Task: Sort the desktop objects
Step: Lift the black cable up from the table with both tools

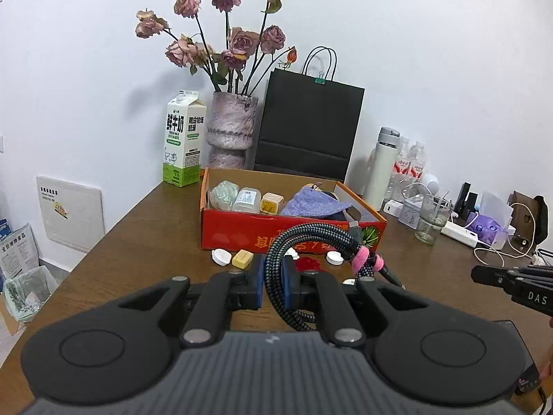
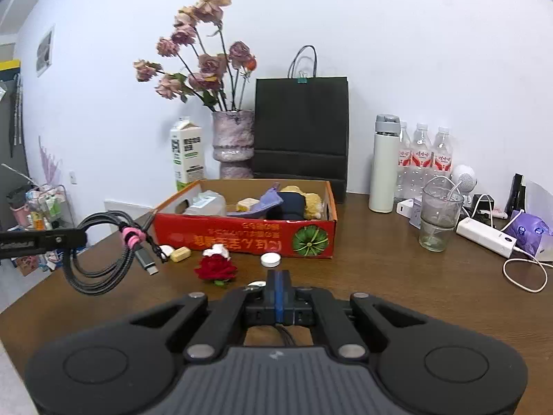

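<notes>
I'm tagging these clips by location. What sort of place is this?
Probably a home or small-office desk against a wall: a wooden table holds a vase of dried roses, a milk carton, water bottles and a power strip with charging cables.

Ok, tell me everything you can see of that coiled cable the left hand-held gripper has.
The cable is a dark grey braided cord, looped into a loose coil and bound by a pink strap. A grey metal plug sticks out below the strap. The left hand-held gripper is shut on several strands, holding the coil clear above the wooden table, in front of the red box. Nothing else touches it.
</notes>
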Demonstrator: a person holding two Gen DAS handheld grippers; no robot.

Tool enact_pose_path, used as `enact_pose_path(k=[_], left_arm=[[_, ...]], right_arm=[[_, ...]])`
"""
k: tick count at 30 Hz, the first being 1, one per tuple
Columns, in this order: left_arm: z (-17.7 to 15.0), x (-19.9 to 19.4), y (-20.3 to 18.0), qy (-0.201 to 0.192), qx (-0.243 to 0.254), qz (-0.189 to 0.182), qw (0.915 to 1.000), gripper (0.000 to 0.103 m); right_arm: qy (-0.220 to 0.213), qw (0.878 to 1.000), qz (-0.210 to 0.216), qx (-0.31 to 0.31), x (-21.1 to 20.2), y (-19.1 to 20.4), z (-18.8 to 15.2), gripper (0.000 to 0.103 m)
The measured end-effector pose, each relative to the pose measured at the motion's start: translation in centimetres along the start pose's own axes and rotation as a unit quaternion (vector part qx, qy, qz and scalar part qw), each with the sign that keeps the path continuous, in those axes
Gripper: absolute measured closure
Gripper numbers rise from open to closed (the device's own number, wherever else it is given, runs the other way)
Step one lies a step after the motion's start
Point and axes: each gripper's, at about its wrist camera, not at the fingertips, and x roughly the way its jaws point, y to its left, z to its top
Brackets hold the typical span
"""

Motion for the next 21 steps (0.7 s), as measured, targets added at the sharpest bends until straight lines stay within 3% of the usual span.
enact_pose_path(k=[8,10,11,12,14,21], left_arm=[[-3.3,-0.6,0.5,0.044,-0.009,-0.003,0.999,0.092],[-4.0,-0.3,0.5,0.054,-0.007,-0.006,0.9985,0.092],[-4.3,0.1,0.5,0.059,-0.008,-0.007,0.9982,0.092],[-4.5,0.5,0.5,0.064,-0.009,-0.007,0.9979,0.092],[-4.9,1.2,0.6,0.072,-0.011,-0.005,0.9974,0.092],[-5.3,2.7,0.7,0.082,-0.011,-0.014,0.9965,0.092]], right_arm=[[0.07,0.996,0.034,0.047,-0.3,0.2,-5.7,0.103],[0.071,0.996,0.04,0.043,-0.4,0.3,-6.3,0.094],[0.071,0.996,0.04,0.038,-0.3,0.3,-6.5,0.087],[0.069,0.996,0.039,0.036,0.1,0.2,-6.3,0.071],[0.06,0.997,0.031,0.024,1.1,0.1,-5.6,0.059],[0.093,0.995,0.043,-0.001,10.2,0.2,-3.4,0.057]])
